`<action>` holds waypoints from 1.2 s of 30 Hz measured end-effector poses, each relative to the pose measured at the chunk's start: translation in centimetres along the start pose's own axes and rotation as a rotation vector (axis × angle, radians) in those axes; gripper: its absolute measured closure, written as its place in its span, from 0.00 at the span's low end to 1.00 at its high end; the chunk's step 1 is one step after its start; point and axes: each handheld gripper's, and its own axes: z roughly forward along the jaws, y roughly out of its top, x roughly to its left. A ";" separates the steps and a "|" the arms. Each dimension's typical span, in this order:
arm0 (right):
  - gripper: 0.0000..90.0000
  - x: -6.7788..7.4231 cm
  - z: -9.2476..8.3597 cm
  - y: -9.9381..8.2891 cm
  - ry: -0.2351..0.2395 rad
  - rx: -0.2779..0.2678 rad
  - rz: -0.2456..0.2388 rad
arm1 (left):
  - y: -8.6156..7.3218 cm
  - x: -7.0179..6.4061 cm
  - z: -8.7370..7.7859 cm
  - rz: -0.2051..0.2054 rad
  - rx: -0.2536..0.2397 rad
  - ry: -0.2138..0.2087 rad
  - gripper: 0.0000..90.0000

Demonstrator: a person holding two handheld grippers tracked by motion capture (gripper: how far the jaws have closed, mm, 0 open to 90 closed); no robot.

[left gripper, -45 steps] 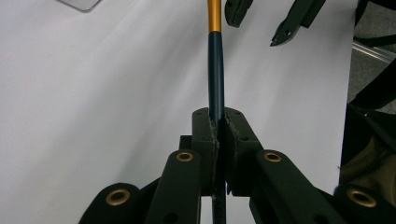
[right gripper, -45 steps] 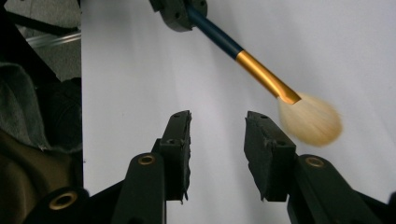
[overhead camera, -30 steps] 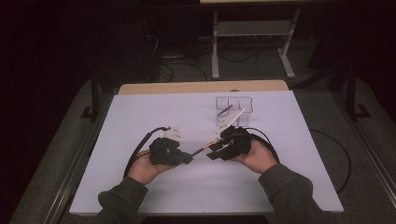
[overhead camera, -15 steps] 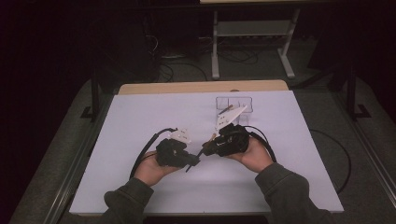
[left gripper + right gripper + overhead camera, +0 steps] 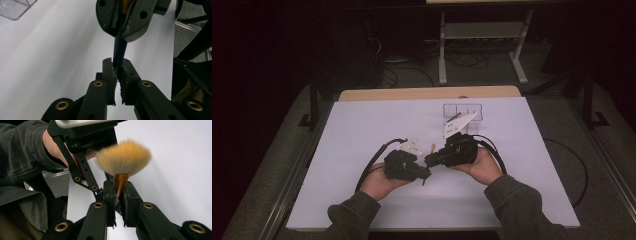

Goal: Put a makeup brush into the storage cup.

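Brush point(image 5: 123, 160) with soft, fanned tan bristles, gold ferrule and slim dark handle hangs mid-frame over the white surface point(image 5: 362, 130), pinched at both ends now that the left tongs point(image 5: 116, 72) have closed in on the right tongs point(image 5: 119, 191), looks like a handoff.

A white-topped table point(image 5: 362, 130) with a pale wooden far edge stands on grey carpet point(image 5: 267, 165). Beyond it the room is dark; a white metal stand point(image 5: 482, 45) and loose cables point(image 5: 412, 75) lie on the floor there.
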 end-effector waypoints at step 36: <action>0.92 -1.3 -1.3 0.6 -0.091 0.171 -0.020 | -2.4 -0.1 -1.5 -0.002 -0.043 0.060 0.70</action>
